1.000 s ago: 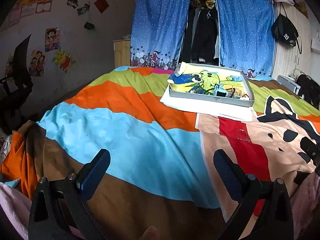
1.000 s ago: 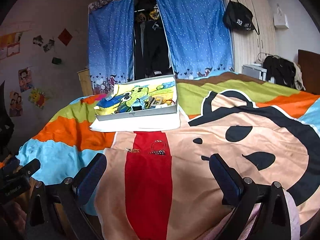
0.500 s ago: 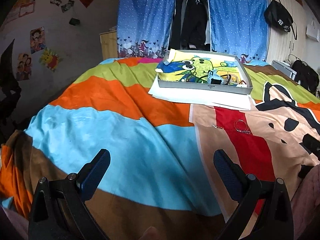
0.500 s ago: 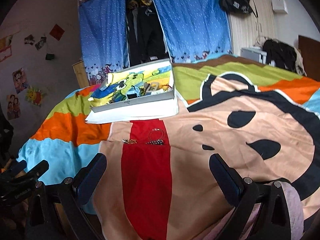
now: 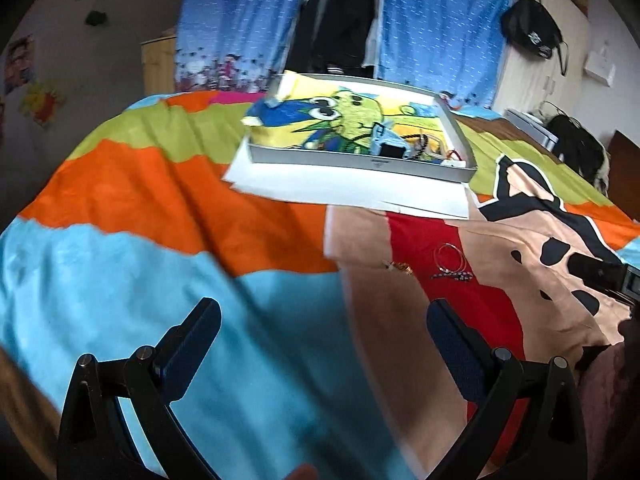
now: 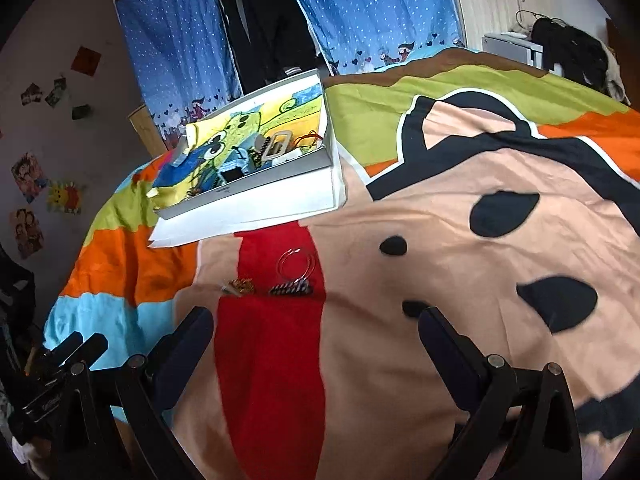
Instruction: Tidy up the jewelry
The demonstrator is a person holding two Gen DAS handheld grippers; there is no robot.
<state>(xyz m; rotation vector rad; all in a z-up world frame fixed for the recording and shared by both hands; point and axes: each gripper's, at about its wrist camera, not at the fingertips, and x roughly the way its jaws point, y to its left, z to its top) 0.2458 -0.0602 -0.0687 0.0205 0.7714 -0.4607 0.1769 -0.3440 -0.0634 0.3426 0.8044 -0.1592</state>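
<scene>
Three jewelry pieces lie on the red stripe of the bedspread: a thin silver bangle [image 6: 297, 263], a dark beaded bracelet [image 6: 291, 289] and a small gold piece [image 6: 240, 287]. They also show in the left wrist view: bangle [image 5: 450, 257], bracelet [image 5: 452, 276], gold piece [image 5: 400, 267]. A grey tray [image 6: 256, 190] with a cartoon cloth and several small items sits on white paper behind them; it also shows in the left wrist view [image 5: 360, 160]. My left gripper [image 5: 323, 330] is open over the blue stripe. My right gripper [image 6: 316, 334] is open just before the jewelry.
The colourful bedspread [image 6: 460, 208] covers the whole bed. Blue curtains [image 5: 440, 20] and hanging clothes stand behind it. A wooden cabinet [image 5: 158, 62] is at the back left. A black bag [image 5: 532, 32] hangs at the right.
Both grippers have moved forward over the bed toward the jewelry and the tray, which now look larger and closer. Both stay open.
</scene>
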